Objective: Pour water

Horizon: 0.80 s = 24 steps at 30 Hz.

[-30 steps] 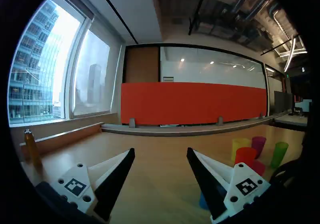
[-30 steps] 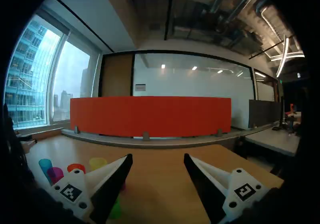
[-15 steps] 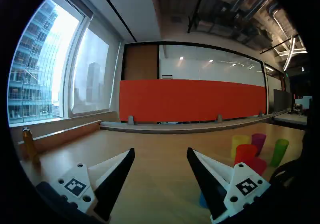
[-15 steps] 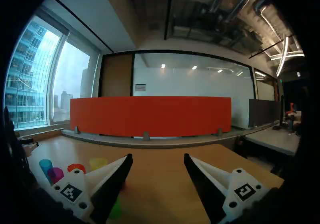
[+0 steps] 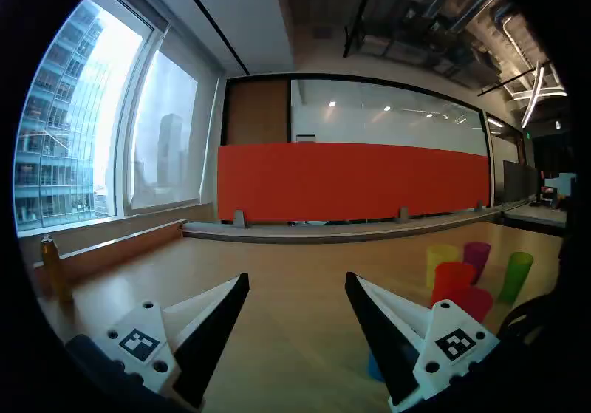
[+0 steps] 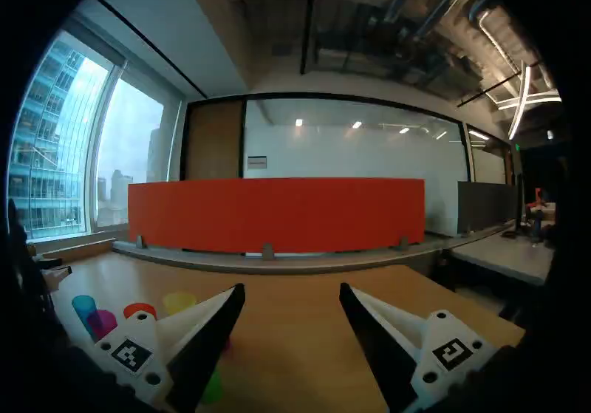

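Note:
My left gripper [image 5: 295,295] stands open over the wooden table [image 5: 295,265], with nothing between its fingers. To its right is a cluster of plastic cups: yellow [image 5: 441,259], purple [image 5: 476,255], green [image 5: 516,274], red [image 5: 453,280], and a blue one [image 5: 375,369] partly hidden behind the right finger. An amber bottle [image 5: 52,265] stands at the far left by the window ledge. My right gripper [image 6: 292,306] is also open and empty. In the right gripper view the cups sit low on the left: blue [image 6: 83,309], purple [image 6: 101,322], red [image 6: 139,310], yellow [image 6: 179,302], green [image 6: 213,388].
A long orange partition [image 5: 354,184] runs along the table's far edge. Tall windows [image 5: 74,132] line the left side. Another desk [image 6: 510,254] lies to the right beyond the table's edge. A dark shape [image 6: 22,265] rises at the left rim of the right gripper view.
Both views have shifted very slightly; the left gripper view tilted a little, so the partition and bottle sit marginally higher and further left. Both grippers stay open.

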Available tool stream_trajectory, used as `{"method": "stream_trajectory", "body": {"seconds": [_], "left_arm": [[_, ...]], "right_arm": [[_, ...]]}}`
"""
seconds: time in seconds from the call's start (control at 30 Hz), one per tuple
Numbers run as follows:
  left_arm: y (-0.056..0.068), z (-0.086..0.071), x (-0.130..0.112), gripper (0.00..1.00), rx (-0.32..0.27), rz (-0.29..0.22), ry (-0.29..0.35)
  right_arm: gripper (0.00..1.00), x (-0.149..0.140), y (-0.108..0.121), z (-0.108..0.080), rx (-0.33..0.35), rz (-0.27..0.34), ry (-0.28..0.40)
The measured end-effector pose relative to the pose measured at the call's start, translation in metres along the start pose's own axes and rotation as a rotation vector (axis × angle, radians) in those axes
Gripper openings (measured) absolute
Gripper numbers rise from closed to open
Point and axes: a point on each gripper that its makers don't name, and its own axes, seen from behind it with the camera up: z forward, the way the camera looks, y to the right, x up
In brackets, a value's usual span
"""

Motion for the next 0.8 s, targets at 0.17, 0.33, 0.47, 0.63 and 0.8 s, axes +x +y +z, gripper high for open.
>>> {"method": "stream_trajectory", "body": {"seconds": [0.17, 0.33, 0.47, 0.63, 0.8], "left_arm": [[0.001, 0.001, -0.001, 0.97, 0.0, 0.002, -0.002], [0.001, 0.001, 0.0, 0.97, -0.001, 0.002, -0.002], [0.0, 0.001, -0.001, 0.97, -0.001, 0.002, -0.003], [0.0, 0.001, -0.001, 0.97, -0.001, 0.002, -0.003], [0.001, 0.001, -0.001, 0.97, -0.001, 0.003, -0.003]], "right_arm": [[0.99, -0.001, 0.0, 0.0, 0.0, 0.0, -0.001], [0.99, 0.0, 0.002, 0.0, -0.002, -0.005, 0.007], [0.99, 0.002, 0.006, -0.001, -0.005, -0.008, 0.017], [0.99, 0.004, 0.011, -0.004, -0.006, -0.012, 0.036], [0.99, 0.001, 0.017, -0.004, -0.004, -0.015, 0.042]]}}
